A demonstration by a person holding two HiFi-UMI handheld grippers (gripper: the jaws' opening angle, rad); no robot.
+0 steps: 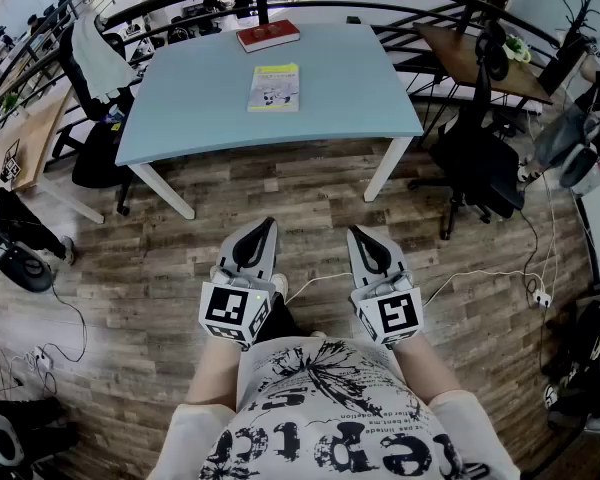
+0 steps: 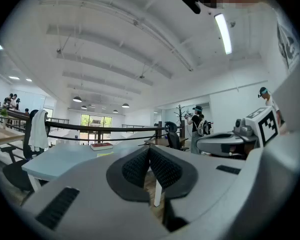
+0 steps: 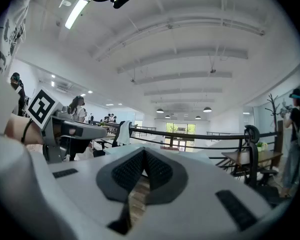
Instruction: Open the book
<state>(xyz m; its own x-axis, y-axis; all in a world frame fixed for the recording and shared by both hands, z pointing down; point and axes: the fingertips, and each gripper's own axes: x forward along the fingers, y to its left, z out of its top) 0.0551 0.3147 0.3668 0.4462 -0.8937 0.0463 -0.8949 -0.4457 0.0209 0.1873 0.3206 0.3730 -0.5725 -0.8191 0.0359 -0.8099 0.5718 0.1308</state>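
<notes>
While standing well back from the table (image 1: 180,118), holding left gripper (image 1: 269,223) and right gripper (image 1: 353,231) level, jaws together, empty, seemingly before approaching yellow book (image 1: 274,87).

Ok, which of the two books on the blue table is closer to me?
The thin yellow-covered book, lying mid-table; the thicker red book sits behind it at the light blue table's far edge.

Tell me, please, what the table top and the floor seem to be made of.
Table top: probably laminate or painted board, matt pale blue, by its even, grainless surface. Floor: wood or wood-look planks, matt finish, by the visible grain and staggered plank seams; which of the two, the picture leaves open.
</notes>
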